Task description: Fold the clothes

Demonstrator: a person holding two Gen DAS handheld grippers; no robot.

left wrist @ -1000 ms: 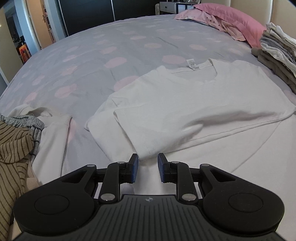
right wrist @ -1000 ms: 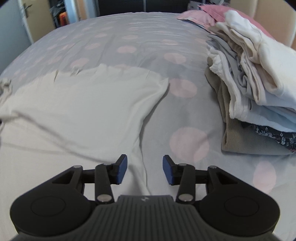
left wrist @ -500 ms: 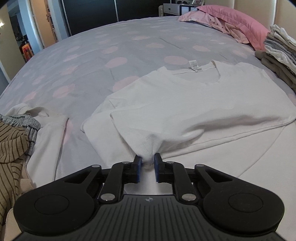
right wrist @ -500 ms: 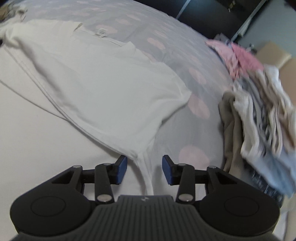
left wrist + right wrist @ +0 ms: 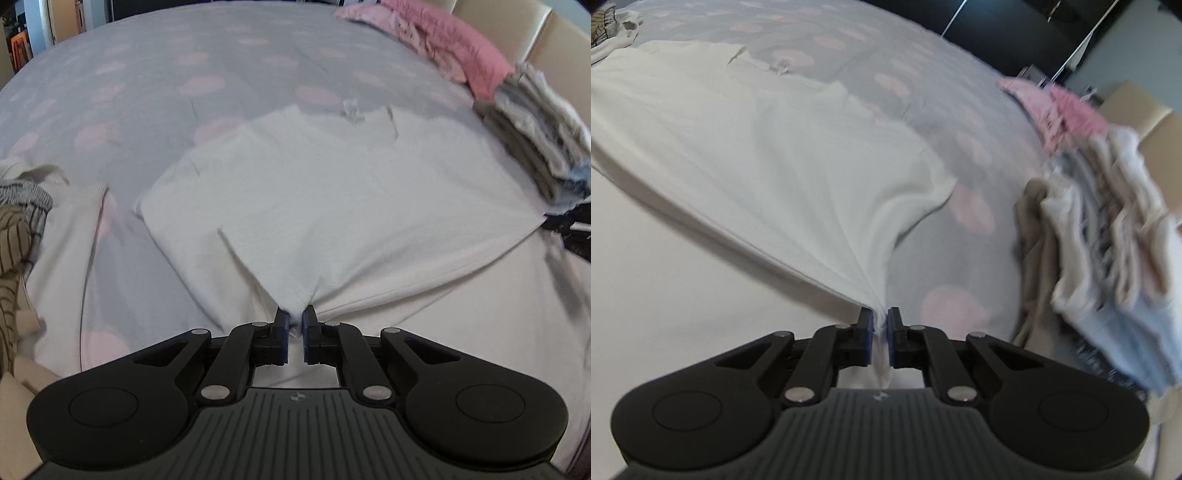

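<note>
The white shirt (image 5: 332, 192) lies across the bed (image 5: 184, 66), on a grey cover with pink dots, its neck label (image 5: 350, 110) at the far edge. The left gripper (image 5: 294, 325) pinches one near corner of the shirt; its jaws are drawn close with a bunch of cloth caught between the blue pads (image 5: 282, 330), and creases fan out from the pinch. The cloth runs taut from there to the right, where a dark shape (image 5: 570, 225) at the shirt's other corner is probably the other gripper, though it is blurred.

In the right wrist view the right gripper (image 5: 880, 326) likewise has its jaws narrowed on the shirt (image 5: 768, 147), with a thin gather of fabric between the pads (image 5: 866, 332) and folds radiating away towards the collar. A paler layer of cloth (image 5: 701, 295) lies under the stretched edge, near the camera.

A pile of folded clothes (image 5: 1108, 229) sits on the bed to the right, just beside the shirt, smeared by motion. A pink pillow (image 5: 458, 48) lies beyond it at the head of the bed. On the left edge of the left wrist view lies a heap of unfolded clothes (image 5: 22, 229), including a striped brown piece and a cream one, apart from the shirt.
</note>
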